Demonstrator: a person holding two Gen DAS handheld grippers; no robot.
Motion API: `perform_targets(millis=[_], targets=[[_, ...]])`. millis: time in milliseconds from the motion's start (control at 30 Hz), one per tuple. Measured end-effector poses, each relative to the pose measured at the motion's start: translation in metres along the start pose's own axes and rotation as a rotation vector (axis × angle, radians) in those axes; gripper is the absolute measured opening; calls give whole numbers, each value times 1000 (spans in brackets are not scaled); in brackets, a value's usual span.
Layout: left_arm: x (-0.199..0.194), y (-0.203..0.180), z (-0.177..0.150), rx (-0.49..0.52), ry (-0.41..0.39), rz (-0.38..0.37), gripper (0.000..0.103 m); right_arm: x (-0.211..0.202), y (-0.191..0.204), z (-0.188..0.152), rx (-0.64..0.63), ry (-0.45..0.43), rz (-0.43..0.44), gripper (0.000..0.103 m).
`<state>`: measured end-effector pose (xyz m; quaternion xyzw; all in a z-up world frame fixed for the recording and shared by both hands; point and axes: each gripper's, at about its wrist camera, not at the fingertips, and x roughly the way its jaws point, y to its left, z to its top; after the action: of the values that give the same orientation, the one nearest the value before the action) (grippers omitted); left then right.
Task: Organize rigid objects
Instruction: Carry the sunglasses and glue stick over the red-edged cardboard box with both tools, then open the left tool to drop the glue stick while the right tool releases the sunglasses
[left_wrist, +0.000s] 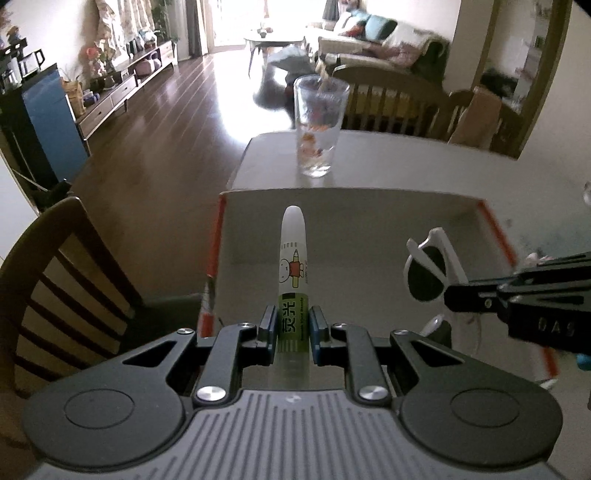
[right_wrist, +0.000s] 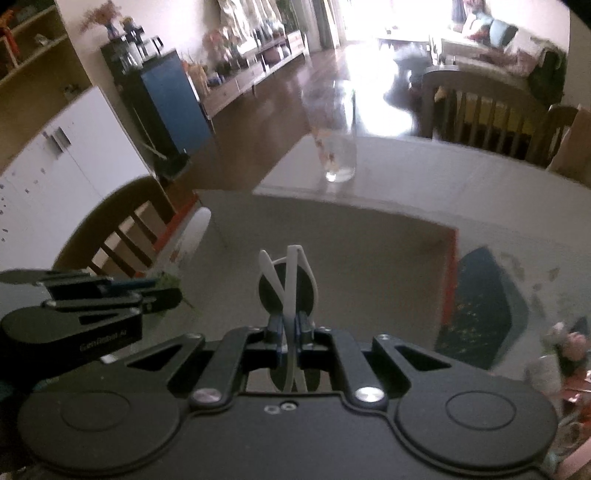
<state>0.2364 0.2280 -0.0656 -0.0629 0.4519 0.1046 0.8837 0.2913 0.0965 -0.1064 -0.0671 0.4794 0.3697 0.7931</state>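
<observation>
Left hand-held gripper (left_wrist: 292, 325) is pinching a glue stick (left_wrist: 293, 273) low on its green label, w/ the white cap end pointing forward, away from the camera. Held by the base like that, most of the tube sticks out ahead, prob. so the tip can be lowered into something w/o the fingers getting in the way.

Right hand-held gripper (right_wrist: 290, 332) is pinching white-framed sunglasses (right_wrist: 288, 284) by the thin folded arms; the dark lenses stand up in front of the jaws. Gripping the frame rather than a lens looks sensible, since plastic arms give a firmer bite and the lens stays unscratched. In the left view the sunglasses (left_wrist: 430, 266) sit just to the right of the glue stick, w/ the right gripper coming in from that side.

Both items hang above an open box (left_wrist: 491, 221) w/ orange-red edges, which rests on the surface (left_wrist: 424, 158). Its inside looks bare from here. My guess: the box is the collecting spot, and both items are abt. to go in.

A clear glass (left_wrist: 319, 125) w/ printed figures stands upright on the surface beyond the box, well apart from both grippers, untouched. It may be next, or just the backdrop; can't tell. A wooden chair (left_wrist: 55, 288) sits left of the box, off the surface.
</observation>
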Motion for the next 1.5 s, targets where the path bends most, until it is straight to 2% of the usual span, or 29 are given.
perform_targets(millis=[167, 333, 567, 667, 767, 900, 1167, 1500], targets=[[26, 3, 5, 66, 44, 29, 17, 32, 6, 2, 15, 62, -7, 6], [50, 8, 9, 87, 87, 32, 17, 56, 6, 2, 34, 111, -16, 6], [61, 10, 11, 108, 101, 24, 17, 75, 6, 1, 43, 172, -41, 6], [61, 11, 9, 111, 99, 23, 17, 79, 6, -2, 44, 190, -39, 10], [61, 11, 9, 107, 97, 21, 17, 76, 5, 1, 41, 180, -34, 17], [58, 16, 10, 76, 91, 5, 17, 68, 2, -1, 53, 172, -23, 19], [39, 12, 5, 75, 61, -16, 17, 50, 8, -2, 39, 144, -9, 20], [2, 5, -2, 61, 6, -31, 17, 6, 17, -10, 11, 77, 10, 25]])
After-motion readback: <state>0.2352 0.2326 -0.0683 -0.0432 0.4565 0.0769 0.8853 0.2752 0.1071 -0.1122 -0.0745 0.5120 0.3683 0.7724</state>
